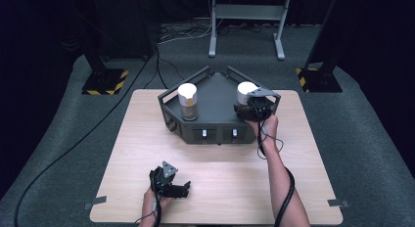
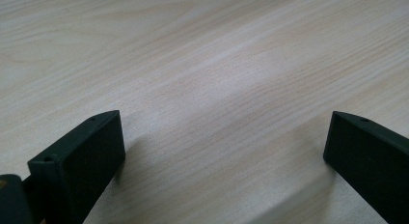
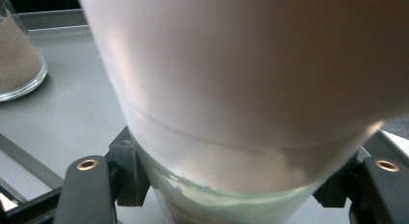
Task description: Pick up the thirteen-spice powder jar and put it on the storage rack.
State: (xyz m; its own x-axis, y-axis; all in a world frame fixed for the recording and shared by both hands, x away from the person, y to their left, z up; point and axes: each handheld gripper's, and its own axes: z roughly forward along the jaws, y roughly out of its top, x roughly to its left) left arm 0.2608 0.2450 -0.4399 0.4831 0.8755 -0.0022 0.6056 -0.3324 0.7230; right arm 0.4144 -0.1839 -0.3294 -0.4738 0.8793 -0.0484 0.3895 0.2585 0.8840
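Two glass jars with white lids stand on a dark grey tray [image 1: 215, 97] at the far side of the table. The left jar [image 1: 187, 101] holds brownish powder and stands alone; in the right gripper view it is at the far left [image 3: 17, 60]. My right gripper [image 1: 246, 107] is shut on the right jar [image 1: 246, 92], low on its glass body. Up close, that jar [image 3: 241, 89] sits between the black fingers [image 3: 123, 173], and my right gripper [image 3: 231, 197] presses on both sides. My left gripper [image 1: 181, 189] rests near the table's front edge, open [image 2: 224, 151] over bare wood.
The tray has low raised rails and a front face with two small white tabs [image 1: 204, 134]. The light wooden table [image 1: 147, 139] stands on grey carpet. Cables, black stand bases and a grey metal frame [image 1: 244, 21] lie beyond the table.
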